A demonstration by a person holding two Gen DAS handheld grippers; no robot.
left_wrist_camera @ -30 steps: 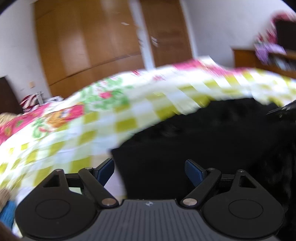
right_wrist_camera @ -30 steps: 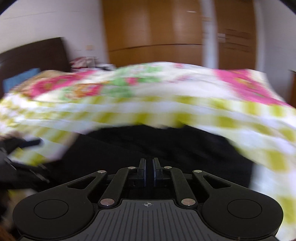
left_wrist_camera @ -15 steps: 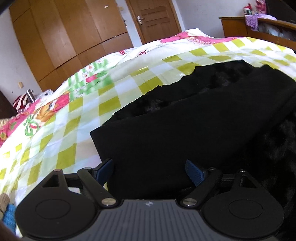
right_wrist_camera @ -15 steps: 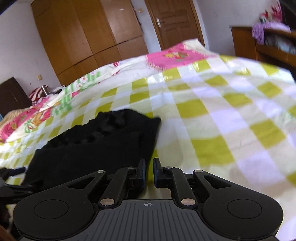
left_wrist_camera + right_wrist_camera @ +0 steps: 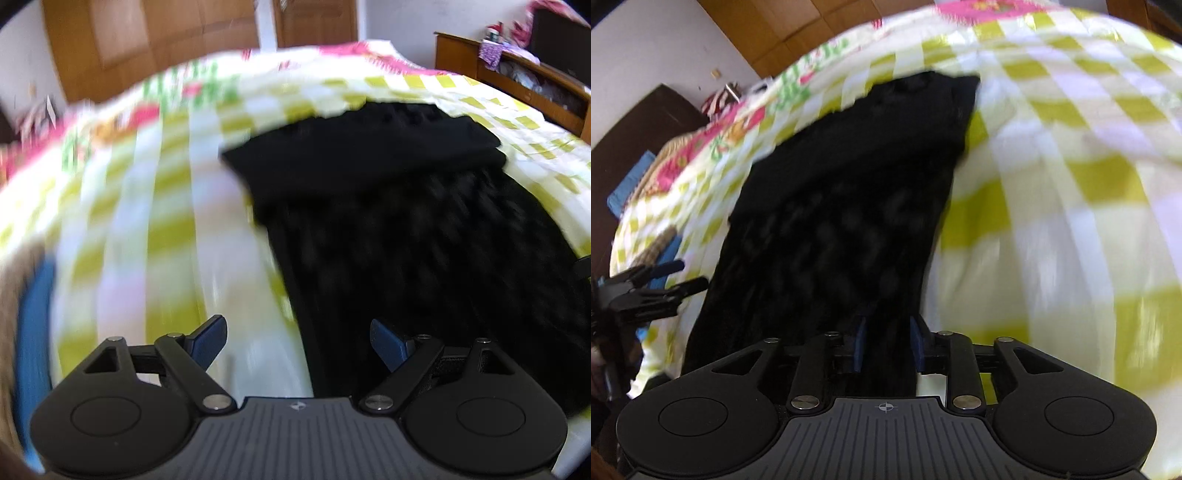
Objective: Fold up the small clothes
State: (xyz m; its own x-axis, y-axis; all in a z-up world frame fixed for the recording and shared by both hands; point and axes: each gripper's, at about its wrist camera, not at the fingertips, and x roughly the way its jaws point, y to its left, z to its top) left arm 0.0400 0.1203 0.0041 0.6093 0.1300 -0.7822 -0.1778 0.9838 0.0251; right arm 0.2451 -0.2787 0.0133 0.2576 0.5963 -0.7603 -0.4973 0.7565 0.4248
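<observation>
Fold under way, judging by the lie of the cloth: black garment point(image 5: 406, 240) spread lengthwise on the bed point(image 5: 166, 221), flat on the checked yellow-and-white quilt, with a smoother band at the far end that looks already turned over onto the textured part. Probably between two folds, near end not yet brought up.

Left gripper point(image 5: 297, 334) released, jaws spread wide with nothing between them, hovering over the near left edge of the garment where black meets quilt. Seen also from the right wrist view, low at the left, clear of the cloth. Right gripper point(image 5: 886, 343) partly parted, jaws just been opening; black cloth showing in the gap, but no pad visibly pressing on it, so read as let go rather than gripping. Hard to say whether the cloth sits between the pads or merely below them, given the blur.

Next move, as a judgement: settle both grippers on the near corners, pinch one layer each at matching points, lift together and carry toward the far band, keeping edges square. Risk of snagging both layers or dragging the soft quilt along.

Containers: no basket, box or drawer near the garment. Only a wooden sideboard point(image 5: 517, 77) far right beyond the bed, with open shelf holding blurred oddments, too unclear to name. Wardrobe point(image 5: 147, 40) behind the bed shut, contents hidden.
</observation>
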